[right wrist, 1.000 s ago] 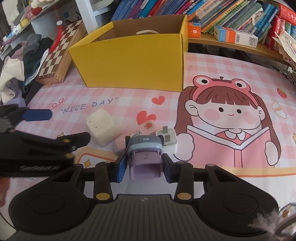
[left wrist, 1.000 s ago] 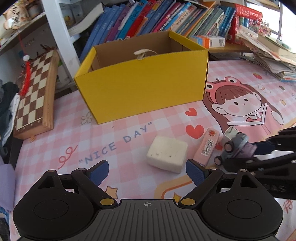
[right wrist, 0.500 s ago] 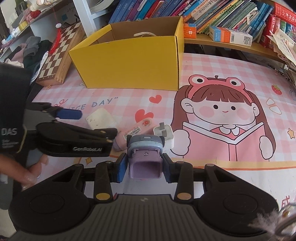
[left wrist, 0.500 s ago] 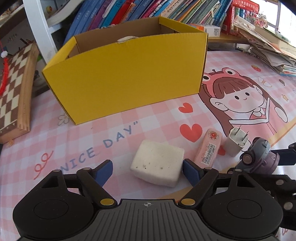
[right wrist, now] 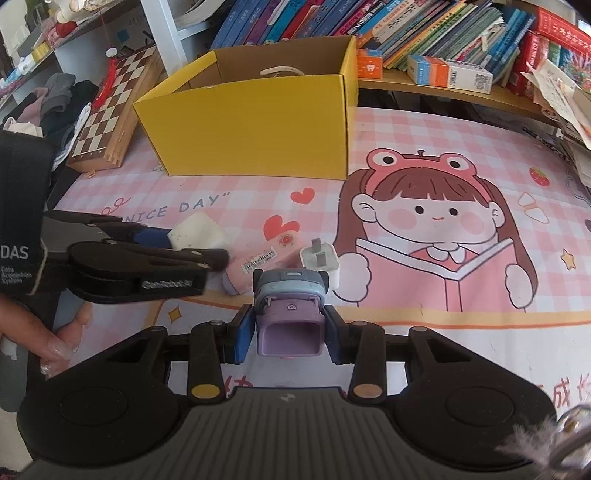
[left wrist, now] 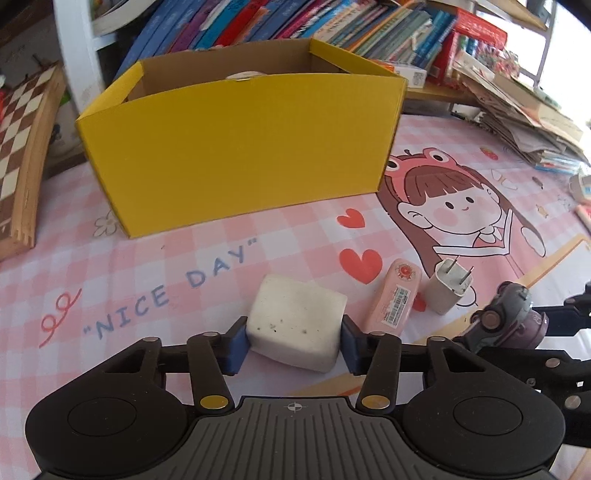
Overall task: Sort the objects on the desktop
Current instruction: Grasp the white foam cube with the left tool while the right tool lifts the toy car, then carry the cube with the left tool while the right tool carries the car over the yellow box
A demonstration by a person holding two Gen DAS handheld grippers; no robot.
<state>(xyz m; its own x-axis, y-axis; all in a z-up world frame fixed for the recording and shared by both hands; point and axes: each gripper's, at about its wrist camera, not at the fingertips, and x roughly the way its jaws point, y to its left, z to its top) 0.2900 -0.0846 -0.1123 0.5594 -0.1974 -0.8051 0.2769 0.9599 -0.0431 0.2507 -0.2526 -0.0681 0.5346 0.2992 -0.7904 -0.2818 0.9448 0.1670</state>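
Right wrist: pink cartoon mat (right wrist: 424,140); bookshelf (right wrist: 406,22) behind

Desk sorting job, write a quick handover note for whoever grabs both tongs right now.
Left tongs: jaws have just been closing, and the blue pads now sit against both sides of the white foam block, which is on the pink mat.
Right tongs: shut on the purple toy car, held just above the mat.
Still lying on the mat: pink eraser and white charger plug, side by side, right of the block.
Yellow box: open, behind the items; something pale shows inside.
Left to do: carry the block and car to the box, then eraser and plug.
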